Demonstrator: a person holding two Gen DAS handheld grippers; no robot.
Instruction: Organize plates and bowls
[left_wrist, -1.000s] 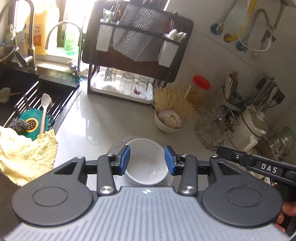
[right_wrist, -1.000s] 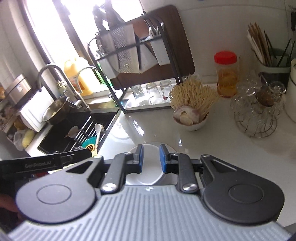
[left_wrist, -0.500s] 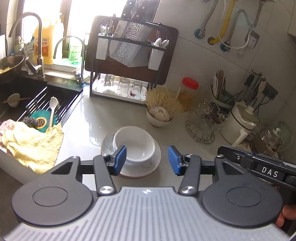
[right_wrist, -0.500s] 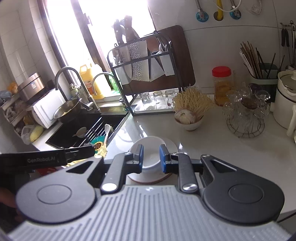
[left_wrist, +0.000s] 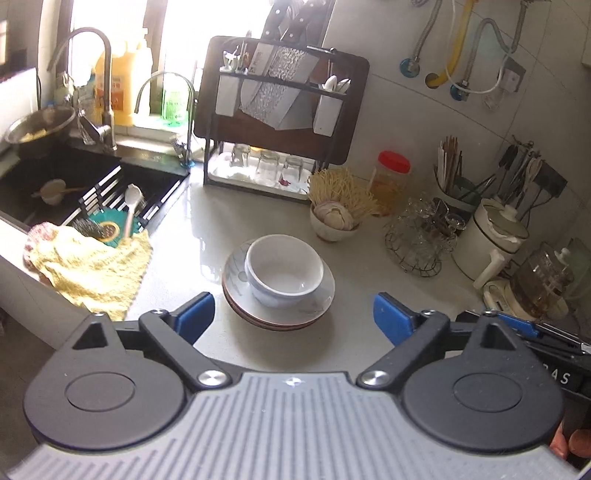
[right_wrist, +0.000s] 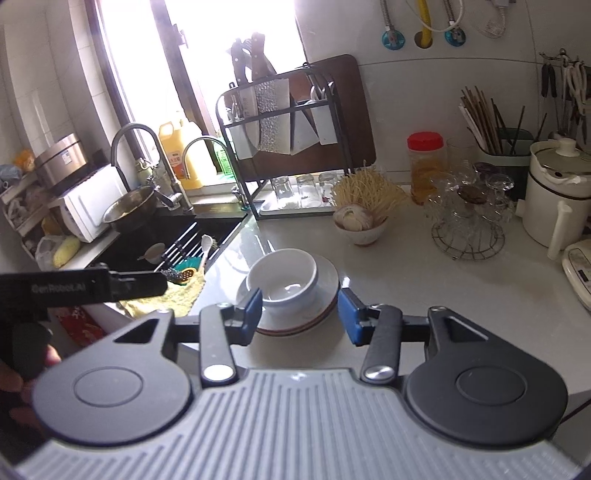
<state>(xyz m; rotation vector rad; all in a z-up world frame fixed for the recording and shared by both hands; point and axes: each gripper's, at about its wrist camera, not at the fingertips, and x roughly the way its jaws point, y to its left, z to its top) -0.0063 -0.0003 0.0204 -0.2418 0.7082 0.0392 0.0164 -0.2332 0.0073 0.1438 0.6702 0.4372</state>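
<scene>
A white bowl (left_wrist: 282, 269) sits upright in a small stack of plates (left_wrist: 317, 306) on the pale counter, near its front edge. The bowl (right_wrist: 282, 282) and the plates (right_wrist: 327, 295) also show in the right wrist view. My left gripper (left_wrist: 293, 319) is wide open and empty, held above and in front of the stack. My right gripper (right_wrist: 301, 310) is open and empty, its blue pads level with the near rim of the plates, apart from them.
A sink (left_wrist: 55, 192) with a yellow cloth (left_wrist: 92, 273) lies to the left. A black dish rack (left_wrist: 273, 122) with glasses stands at the back. A small bowl of garlic (left_wrist: 334, 221), a wire glass stand (left_wrist: 417, 240), a red-lidded jar (left_wrist: 391, 177) and a kettle (left_wrist: 491, 240) crowd the right.
Both grippers have pulled back and up from the bowl. The left jaws opened wide; the right jaws, shut before, have opened. The bowl stays on the plates.
</scene>
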